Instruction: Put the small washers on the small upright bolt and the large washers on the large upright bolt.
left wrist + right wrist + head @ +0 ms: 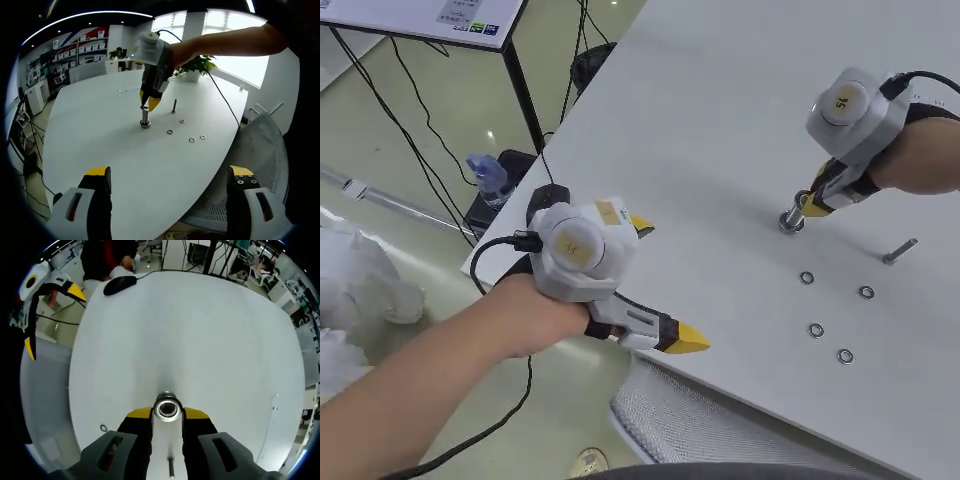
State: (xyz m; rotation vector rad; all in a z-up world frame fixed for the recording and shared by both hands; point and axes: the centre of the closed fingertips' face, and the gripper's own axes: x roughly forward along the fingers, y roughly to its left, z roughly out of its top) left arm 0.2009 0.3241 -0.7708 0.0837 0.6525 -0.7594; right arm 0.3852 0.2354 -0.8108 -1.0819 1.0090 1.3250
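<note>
Atop the large bolt (790, 222), right fingers (140, 413) pinched a washer (167, 408) — off-centre, it could drop beside the bolt; left fingers (97, 172) were spread.

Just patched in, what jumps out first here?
The right gripper stands over the large upright bolt, pinching what looks like a large washer at its top. Four small washers lie loose beside the small bolt. The left gripper hangs open at the near edge of the table.

Big white worktop (720, 90) in a bright office, pale green floor (430, 120), grey mesh chair (265, 145), sunny windows (240, 45), potted plant (199, 64), shelves (80, 47) way back.
</note>
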